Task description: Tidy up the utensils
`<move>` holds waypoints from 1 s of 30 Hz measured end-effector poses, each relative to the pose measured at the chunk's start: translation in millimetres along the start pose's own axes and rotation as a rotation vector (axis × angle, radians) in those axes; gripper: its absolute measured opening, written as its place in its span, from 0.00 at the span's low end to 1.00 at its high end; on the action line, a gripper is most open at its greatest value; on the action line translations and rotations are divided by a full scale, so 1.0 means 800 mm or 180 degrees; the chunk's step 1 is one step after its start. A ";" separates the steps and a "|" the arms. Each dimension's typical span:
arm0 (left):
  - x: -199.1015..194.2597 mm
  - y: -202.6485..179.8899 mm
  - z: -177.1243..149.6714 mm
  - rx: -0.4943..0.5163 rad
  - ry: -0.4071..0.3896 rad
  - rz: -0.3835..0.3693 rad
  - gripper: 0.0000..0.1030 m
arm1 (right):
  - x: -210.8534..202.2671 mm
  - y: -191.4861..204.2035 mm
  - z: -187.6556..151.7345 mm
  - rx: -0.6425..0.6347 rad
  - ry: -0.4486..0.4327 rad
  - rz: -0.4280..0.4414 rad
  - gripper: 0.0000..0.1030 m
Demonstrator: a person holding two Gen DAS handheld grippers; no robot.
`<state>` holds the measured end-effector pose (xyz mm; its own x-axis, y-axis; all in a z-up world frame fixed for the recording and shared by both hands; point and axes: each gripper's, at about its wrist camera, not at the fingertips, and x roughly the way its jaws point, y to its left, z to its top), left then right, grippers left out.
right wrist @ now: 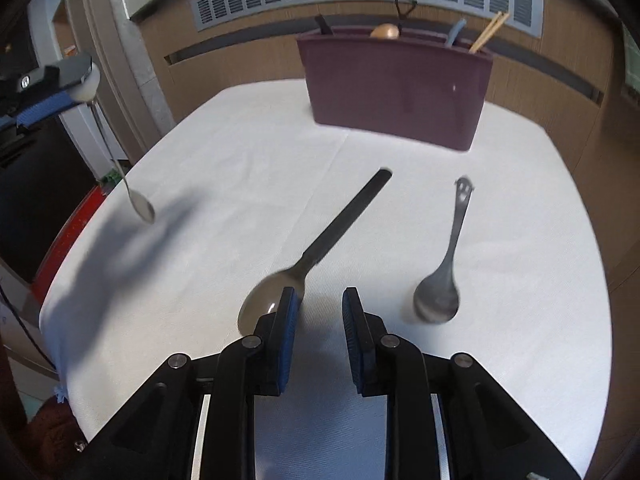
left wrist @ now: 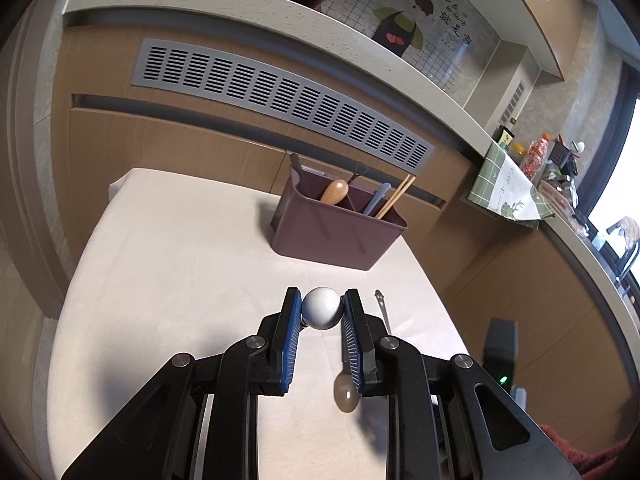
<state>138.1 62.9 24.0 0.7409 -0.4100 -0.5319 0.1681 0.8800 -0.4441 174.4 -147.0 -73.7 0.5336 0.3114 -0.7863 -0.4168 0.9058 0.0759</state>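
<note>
Flanking right gripper (right wrist: 320, 308): two spoons (right wrist: 438, 280)

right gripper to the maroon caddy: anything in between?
In the right wrist view, only the black-handled spoon lies on the white cloth between the right gripper and the caddy, angled toward it.

The utensil caddy (right wrist: 396, 88) stands near the bench's (right wrist: 240, 140) far edge, chopsticks (right wrist: 490, 32) in its right compartment. Before it, on the bench, lie the long spoon (right wrist: 320, 248) toward the middle and the short spoon (right wrist: 444, 272) to its right. Over the left edge, the ball-handled spoon (right wrist: 136, 200) hangs from the left claw (right wrist: 76, 80).
</note>
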 end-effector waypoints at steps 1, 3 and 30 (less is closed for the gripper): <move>0.000 0.003 0.000 -0.0026 0.0000 0.0003 0.22 | -0.004 -0.002 0.002 -0.0012 -0.0034 -0.0049 0.21; 0.000 0.007 -0.001 -0.0067 0.0011 0.0002 0.22 | -0.013 -0.014 0.002 0.0003 -0.0099 -0.0137 0.22; 0.012 0.005 -0.007 -0.0086 0.0083 -0.0068 0.22 | -0.013 -0.051 -0.011 0.0158 -0.0245 -0.0640 0.26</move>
<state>142.2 61.7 13.3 0.7200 -0.4352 -0.5406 0.1660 0.8643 -0.4748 179.4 -189.5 -73.8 0.6577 0.1422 -0.7397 -0.2604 0.9644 -0.0461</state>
